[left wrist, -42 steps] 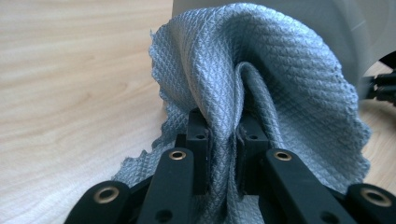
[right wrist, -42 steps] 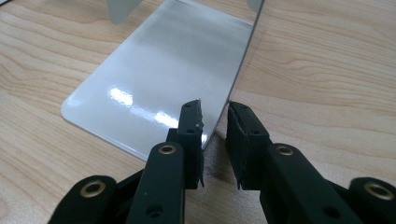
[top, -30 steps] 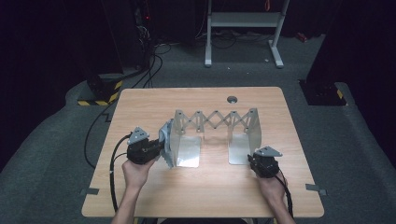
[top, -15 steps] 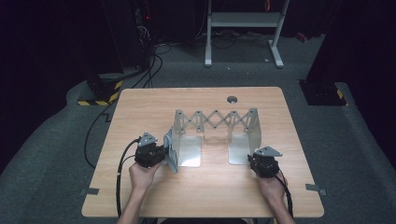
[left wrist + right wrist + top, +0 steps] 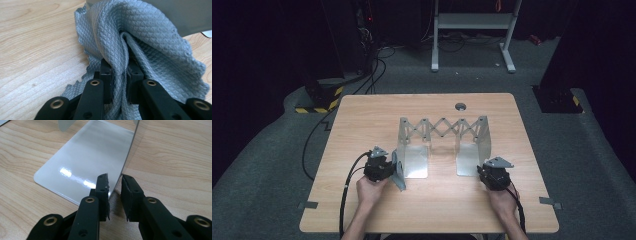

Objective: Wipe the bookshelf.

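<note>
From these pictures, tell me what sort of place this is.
Probably a lab or recording studio rather than a home: a lone wooden table on grey carpet, dark curtained surroundings, a hazard-striped floor cover with cables, and a metal stand behind.

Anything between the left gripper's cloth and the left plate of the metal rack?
Nothing visible. The left gripper is shut on the cloth, and the cloth already lies against the rack's left plate. The right gripper straddles the right plate's edge.

Bare table [image 5: 432,210] before both hands; metal expanding rack [image 5: 443,131] across the middle beyond.
</note>
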`<move>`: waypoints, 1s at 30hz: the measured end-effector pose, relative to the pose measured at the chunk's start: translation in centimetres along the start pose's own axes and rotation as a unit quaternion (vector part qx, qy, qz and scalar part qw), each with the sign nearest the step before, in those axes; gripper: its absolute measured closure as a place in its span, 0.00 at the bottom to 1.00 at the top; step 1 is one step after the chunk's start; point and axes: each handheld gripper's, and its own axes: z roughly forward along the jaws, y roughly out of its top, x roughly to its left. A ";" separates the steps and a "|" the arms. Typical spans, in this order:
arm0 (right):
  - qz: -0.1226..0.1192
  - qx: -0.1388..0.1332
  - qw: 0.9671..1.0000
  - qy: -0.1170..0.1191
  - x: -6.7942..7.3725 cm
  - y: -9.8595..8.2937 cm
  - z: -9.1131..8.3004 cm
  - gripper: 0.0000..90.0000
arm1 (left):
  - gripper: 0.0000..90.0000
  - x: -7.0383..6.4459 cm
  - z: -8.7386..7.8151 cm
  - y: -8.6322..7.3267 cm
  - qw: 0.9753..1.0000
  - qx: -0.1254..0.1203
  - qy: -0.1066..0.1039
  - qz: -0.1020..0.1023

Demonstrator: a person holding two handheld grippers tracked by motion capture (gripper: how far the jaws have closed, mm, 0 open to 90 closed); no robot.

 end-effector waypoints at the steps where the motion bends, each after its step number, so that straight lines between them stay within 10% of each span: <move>1: 0.000 0.000 1.000 0.000 0.0 0.0 0.0 0.85 | 0.87 0.0 0.0 0.0 1.000 0.000 -0.001 0.000; 30: 0.001 0.000 1.000 0.001 0.0 0.0 0.0 0.85 | 0.87 -1.7 -6.1 3.3 0.996 -0.085 -0.023 0.012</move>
